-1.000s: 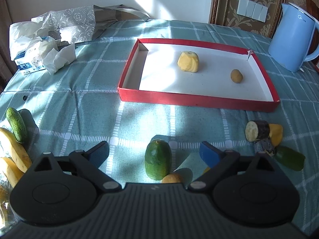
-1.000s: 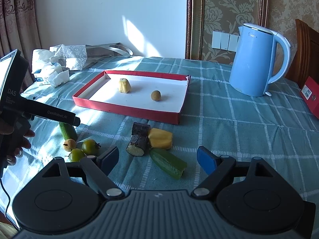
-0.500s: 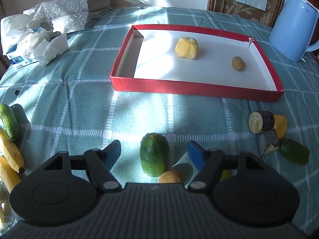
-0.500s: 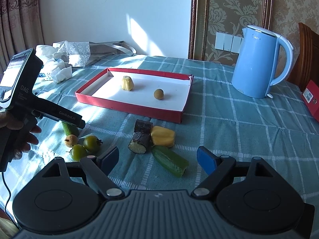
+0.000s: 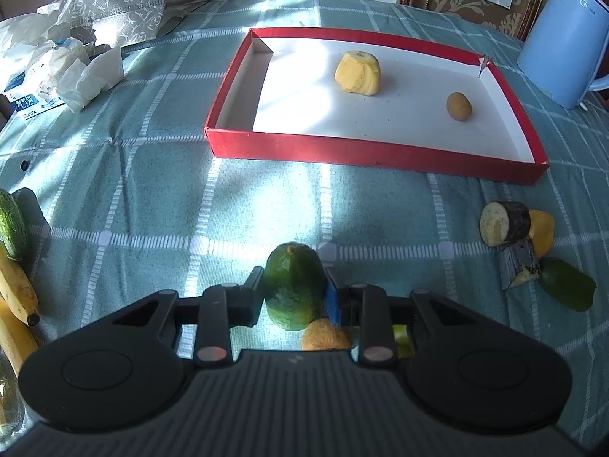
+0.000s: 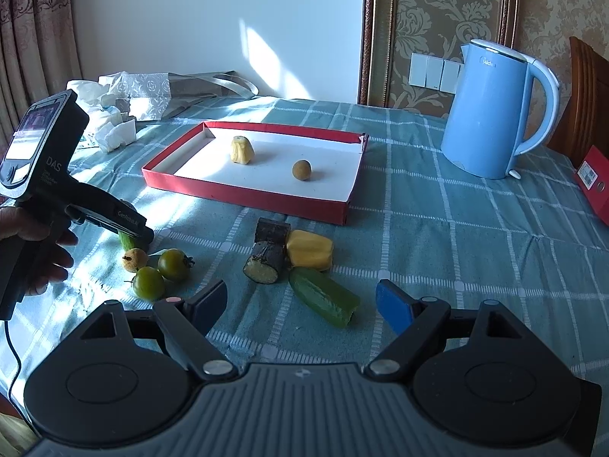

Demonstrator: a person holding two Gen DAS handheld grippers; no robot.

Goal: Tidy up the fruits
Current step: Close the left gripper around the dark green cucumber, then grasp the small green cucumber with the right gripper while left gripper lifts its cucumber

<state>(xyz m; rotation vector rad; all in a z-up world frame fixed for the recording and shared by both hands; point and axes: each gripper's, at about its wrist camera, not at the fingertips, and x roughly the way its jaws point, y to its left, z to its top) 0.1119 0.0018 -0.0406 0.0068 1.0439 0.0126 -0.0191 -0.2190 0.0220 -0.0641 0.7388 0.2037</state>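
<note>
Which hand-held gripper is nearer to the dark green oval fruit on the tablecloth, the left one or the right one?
Left. The left hand-held gripper is shut on the dark green oval fruit, one pad on each side. The right hand-held gripper hangs open, well apart from it.

Black hand-held gripper (image 6: 300, 304), blue pads (image 6: 394, 310)

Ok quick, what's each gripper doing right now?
Left gripper: fingers shut on the dark green oval fruit on the teal checked tablecloth.
Right gripper: fingers open, holding nothing.
</note>
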